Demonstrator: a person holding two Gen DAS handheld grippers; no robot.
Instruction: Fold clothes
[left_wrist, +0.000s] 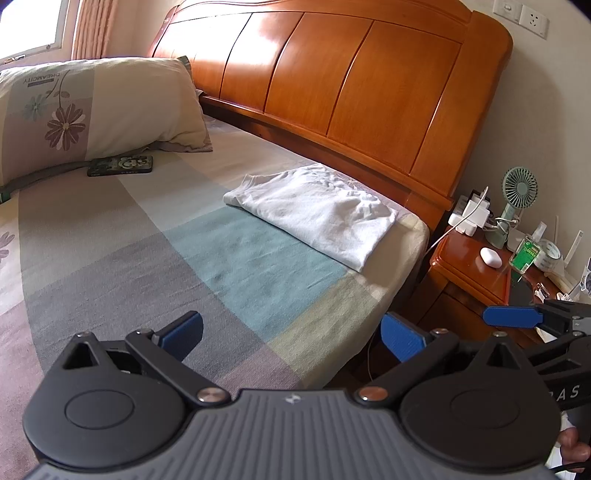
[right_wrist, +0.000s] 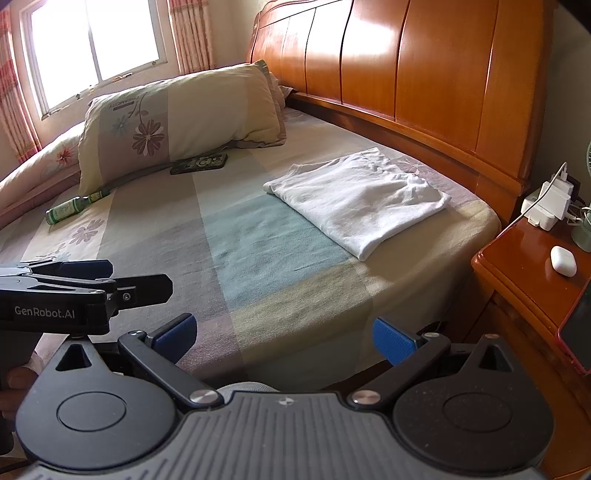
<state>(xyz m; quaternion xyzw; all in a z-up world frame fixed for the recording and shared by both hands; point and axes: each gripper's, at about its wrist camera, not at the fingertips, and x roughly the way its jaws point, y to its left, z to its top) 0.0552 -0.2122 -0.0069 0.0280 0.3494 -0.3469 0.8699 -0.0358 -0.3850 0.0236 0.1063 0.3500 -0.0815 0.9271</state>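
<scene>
My left gripper (left_wrist: 291, 334) and right gripper (right_wrist: 284, 338) are both wide apart, empty. The pillow (right_wrist: 177, 122) hides part of a green bottle (right_wrist: 75, 206); the folded white shirt (right_wrist: 354, 199) lies free.

Left tool (left_wrist: 291, 334) and right tool (right_wrist: 284, 338) hover side by side, jaws spread, empty.

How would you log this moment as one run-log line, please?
shirt: folded, on bed | left gripper: open, empty | right gripper: open, empty | both clear of shirt
</scene>
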